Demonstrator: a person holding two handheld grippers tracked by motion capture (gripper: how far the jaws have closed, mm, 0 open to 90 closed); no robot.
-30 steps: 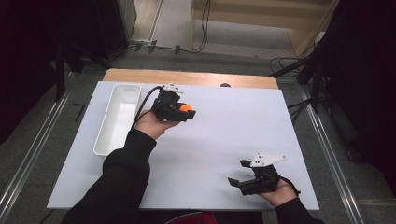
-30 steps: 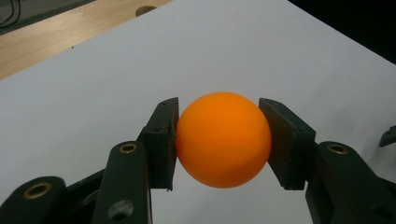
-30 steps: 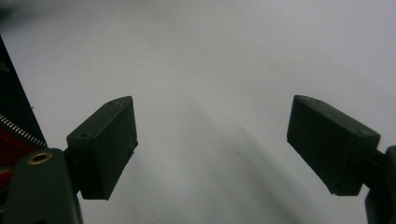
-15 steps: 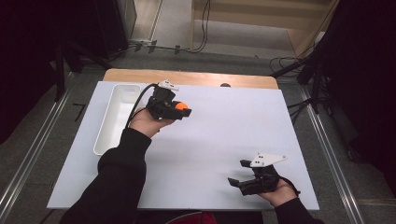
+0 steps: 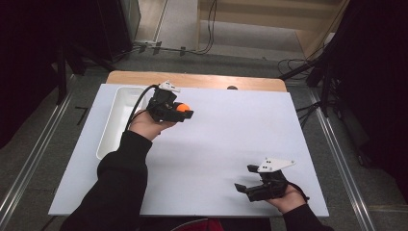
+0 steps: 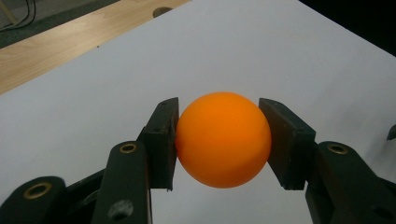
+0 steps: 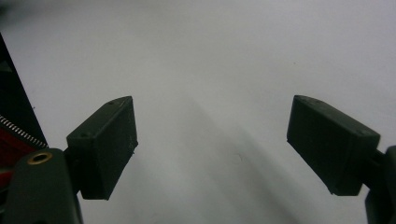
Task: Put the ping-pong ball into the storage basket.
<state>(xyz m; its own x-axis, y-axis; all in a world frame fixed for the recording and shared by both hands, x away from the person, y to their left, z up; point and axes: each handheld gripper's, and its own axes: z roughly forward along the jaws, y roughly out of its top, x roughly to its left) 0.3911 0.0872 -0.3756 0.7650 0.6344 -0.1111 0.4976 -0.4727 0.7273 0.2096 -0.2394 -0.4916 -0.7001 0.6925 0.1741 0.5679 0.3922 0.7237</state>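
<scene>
Carrying step: our left gripper [image 5: 185,111] clamps the orange ball [image 6: 223,139]; right gripper [image 5: 246,185] idles agape. Next, likely the white tray [image 5: 111,126].

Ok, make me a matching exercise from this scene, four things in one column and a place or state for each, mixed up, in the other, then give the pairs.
Things
1. ball
2. tray
3. left gripper
4. right gripper

Place or state
A. open, with nothing between its jaws
B. white, lying along the mat's left edge
C. orange, clamped between two black jaws
D. shut on something, held up beside the tray

Pairs: 1-C, 2-B, 3-D, 4-A
</scene>
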